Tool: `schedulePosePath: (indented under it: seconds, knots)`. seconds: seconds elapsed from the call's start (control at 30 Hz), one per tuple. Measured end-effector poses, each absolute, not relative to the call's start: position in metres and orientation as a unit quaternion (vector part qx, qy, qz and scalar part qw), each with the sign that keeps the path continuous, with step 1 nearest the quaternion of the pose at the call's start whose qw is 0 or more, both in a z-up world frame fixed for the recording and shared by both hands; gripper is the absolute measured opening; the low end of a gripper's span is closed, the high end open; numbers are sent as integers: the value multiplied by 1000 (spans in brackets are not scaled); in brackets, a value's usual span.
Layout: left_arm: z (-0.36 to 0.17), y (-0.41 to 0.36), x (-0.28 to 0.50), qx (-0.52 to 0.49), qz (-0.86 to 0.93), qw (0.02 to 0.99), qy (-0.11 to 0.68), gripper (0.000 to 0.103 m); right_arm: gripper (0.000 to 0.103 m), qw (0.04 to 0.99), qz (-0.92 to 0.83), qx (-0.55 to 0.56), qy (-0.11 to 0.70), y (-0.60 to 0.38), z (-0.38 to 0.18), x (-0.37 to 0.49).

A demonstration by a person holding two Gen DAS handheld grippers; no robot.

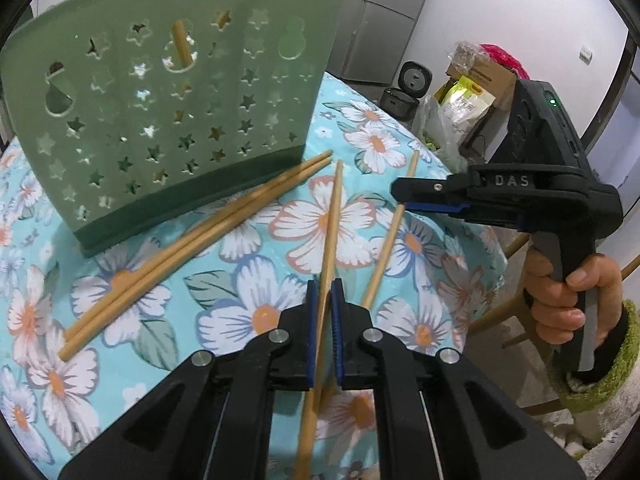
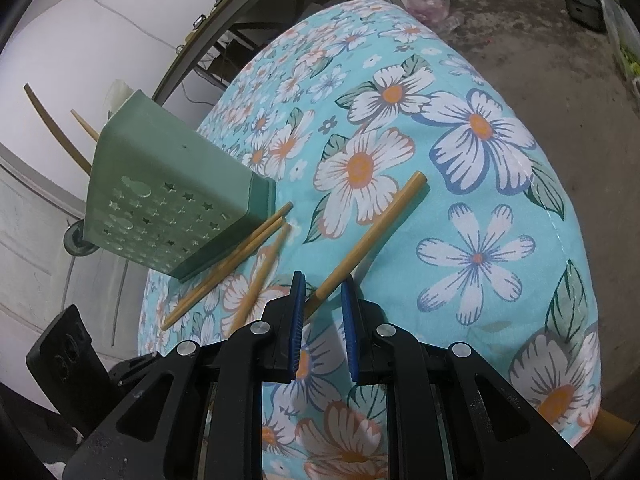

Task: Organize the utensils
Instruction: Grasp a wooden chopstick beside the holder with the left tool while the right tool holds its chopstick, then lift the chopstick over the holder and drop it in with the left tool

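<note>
Our left gripper [image 1: 325,292] is clamped on a chopstick [image 1: 333,216] whose long axis runs straight ahead between the pads toward the holder [image 1: 168,120] up-left, while our right gripper [image 2: 323,312] stands empty, jaws apart, over another chopstick [image 2: 368,240].

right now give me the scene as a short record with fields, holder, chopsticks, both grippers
surface: table under a floral cloth
holder: green perforated holder standing on the cloth, at least one chopstick inside
loose chopsticks: pair lying side by side, far ends at the holder's base; single chopstick lying further right
left hand-held gripper: shut on a chopstick
right hand-held gripper: jaws part open, the single chopstick's end lies between the pads, contact not clear
person: one hand on the right gripper's handle
</note>
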State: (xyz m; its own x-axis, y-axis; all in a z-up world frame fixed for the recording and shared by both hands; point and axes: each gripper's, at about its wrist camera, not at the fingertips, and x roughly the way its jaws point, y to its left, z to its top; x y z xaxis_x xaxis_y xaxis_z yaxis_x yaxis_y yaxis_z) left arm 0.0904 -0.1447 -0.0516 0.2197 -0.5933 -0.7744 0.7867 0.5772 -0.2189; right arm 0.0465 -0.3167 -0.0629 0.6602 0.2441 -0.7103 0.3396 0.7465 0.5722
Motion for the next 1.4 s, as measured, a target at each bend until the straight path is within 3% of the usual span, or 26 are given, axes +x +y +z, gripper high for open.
schedulePosePath:
  seconds: [1.0, 1.17, 1.4]
  knots:
    - [-48, -158, 97, 177, -426, 772, 436, 7, 16, 839, -16, 352, 415, -311, -65, 45]
    - [-45, -168, 101, 194, -425, 767, 439, 19, 16, 838, -13, 355, 415, -313, -66, 44]
    - [-43, -197, 113, 211, -440, 756, 436, 21, 16, 837, -12, 357, 415, -314, -67, 45]
